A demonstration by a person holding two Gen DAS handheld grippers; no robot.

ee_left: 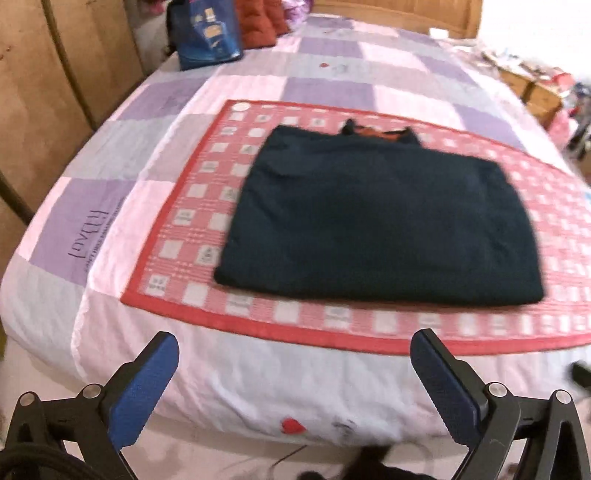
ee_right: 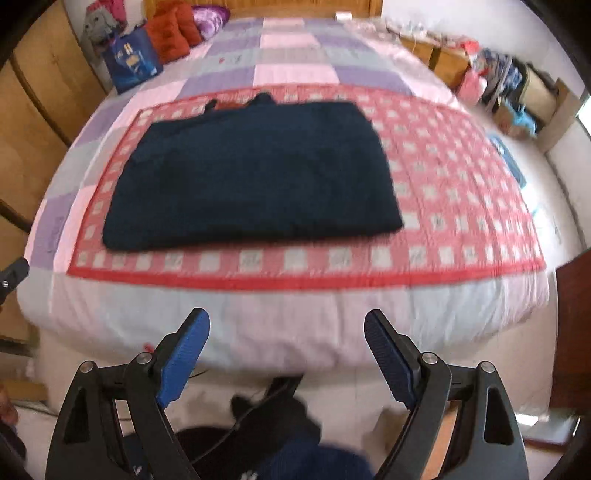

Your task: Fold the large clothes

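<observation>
Dark navy garment [ee_left: 380, 221] folded into a flat rectangle, collar at 12 o'clock, lying on red checked mat [ee_left: 207, 206] on the bed [ee_left: 258, 384]. Blue bag [ee_left: 207, 33] at 11 o'clock. Left gripper [ee_left: 295, 354] and right gripper [ee_right: 286, 332] both spread, empty.

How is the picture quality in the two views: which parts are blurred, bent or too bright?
Left wrist view: the dark garment and red checked mat are smeared by motion, the upper right corner is washed out white. Right wrist view: similar smear, the bed bulges from fisheye bending, dark corners frame the picture.
</observation>
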